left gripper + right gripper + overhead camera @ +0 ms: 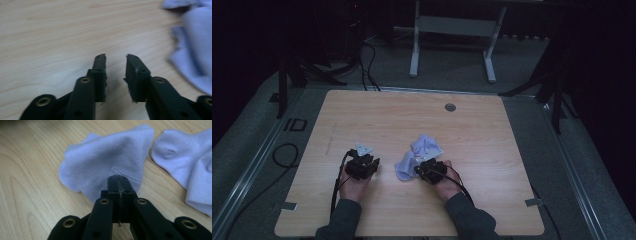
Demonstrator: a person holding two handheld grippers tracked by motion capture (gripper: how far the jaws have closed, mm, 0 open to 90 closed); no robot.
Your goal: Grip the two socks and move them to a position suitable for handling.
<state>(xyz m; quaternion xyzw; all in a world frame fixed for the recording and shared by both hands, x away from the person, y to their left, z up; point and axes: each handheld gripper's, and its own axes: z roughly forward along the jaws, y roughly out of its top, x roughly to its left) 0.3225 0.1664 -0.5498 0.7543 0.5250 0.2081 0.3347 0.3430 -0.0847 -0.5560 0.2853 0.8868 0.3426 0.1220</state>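
The two pale lilac knitted ankle socks lie near the front middle of the light wooden table (pixel 492 130). The nearer sock (pixel 110 157) is pinched at its edge by the right gripper (pixel 119 180), whose jaws are closed flat on the fabric. The farther sock (pixel 185 162) lies loose just beside it, so pairing or folding is judged barely begun. The left gripper (pixel 115 60) holds nothing, its jaws narrowly parted over bare wood.

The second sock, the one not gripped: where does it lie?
In the right gripper view, it lies right of the pinched sock, flat on the table.
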